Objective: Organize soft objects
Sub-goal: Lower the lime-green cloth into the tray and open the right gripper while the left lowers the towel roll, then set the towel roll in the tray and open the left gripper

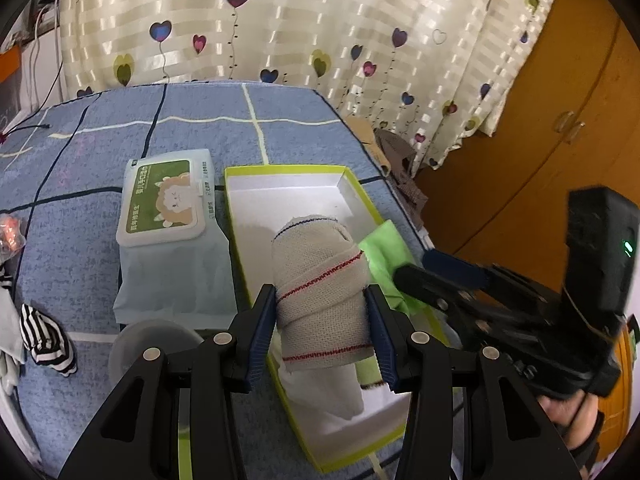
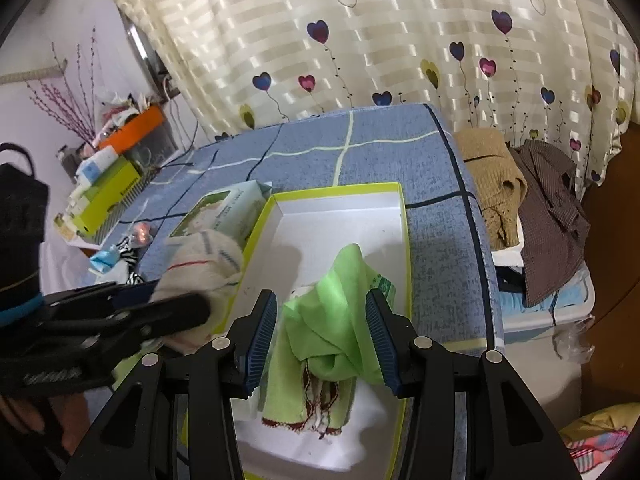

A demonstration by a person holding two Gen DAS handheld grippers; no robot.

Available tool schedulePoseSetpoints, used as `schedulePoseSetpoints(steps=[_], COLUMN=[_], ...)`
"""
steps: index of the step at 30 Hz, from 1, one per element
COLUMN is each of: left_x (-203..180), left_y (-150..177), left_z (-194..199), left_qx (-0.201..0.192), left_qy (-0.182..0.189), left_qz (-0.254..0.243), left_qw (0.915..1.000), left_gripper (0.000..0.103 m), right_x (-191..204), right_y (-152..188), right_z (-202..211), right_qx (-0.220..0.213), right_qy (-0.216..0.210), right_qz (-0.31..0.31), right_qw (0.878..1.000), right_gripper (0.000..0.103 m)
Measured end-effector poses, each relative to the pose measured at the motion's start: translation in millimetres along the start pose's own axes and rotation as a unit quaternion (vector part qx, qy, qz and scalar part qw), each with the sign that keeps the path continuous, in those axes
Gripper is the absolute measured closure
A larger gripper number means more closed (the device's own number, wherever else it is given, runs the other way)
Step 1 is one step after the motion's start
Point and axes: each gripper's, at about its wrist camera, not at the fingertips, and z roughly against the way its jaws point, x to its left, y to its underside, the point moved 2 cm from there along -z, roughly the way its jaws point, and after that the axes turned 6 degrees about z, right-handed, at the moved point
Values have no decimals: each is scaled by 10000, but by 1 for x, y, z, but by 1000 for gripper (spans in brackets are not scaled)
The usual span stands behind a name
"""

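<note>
A shallow white box with a lime-green rim [image 1: 240, 216] [image 2: 406, 248] lies on the blue checked bed cover. My left gripper [image 1: 322, 312] is shut on a beige rolled cloth with red and blue stripes [image 1: 320, 292], held over the box; the roll also shows in the right wrist view [image 2: 200, 256]. My right gripper [image 2: 322, 320] is shut on a green cloth [image 2: 336, 312] with a brown-patterned hem, held inside the box. The green cloth shows at the box's right side in the left wrist view [image 1: 386, 252].
A wet-wipes pack [image 1: 164, 200] lies on a pale blue bag [image 1: 176, 280] left of the box. A striped black-and-white sock [image 1: 44, 332] lies at the left. Brown and tan clothes [image 2: 520, 192] hang off the bed's right. Heart-print curtain [image 1: 280, 20] behind. Boxes [image 2: 104, 192] stand at the far left.
</note>
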Motion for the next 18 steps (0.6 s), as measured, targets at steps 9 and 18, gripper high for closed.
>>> schedulePoseSetpoints(steps=[9,18], left_x=[1,-2], left_y=[-9,-9], left_z=[-22,-8], left_qx=[62,6], left_qy=[-196,213], left_qz=[74,80], left_qw=[9998,9997], left_gripper=[57,57], right_x=[-3,9], right_y=[10,24], right_z=[8,12], right_qx=[-11,108], right_qy=[-68,-103], right_qz=[-100,-5], right_qw=[9999,9999], right_gripper=[57,57])
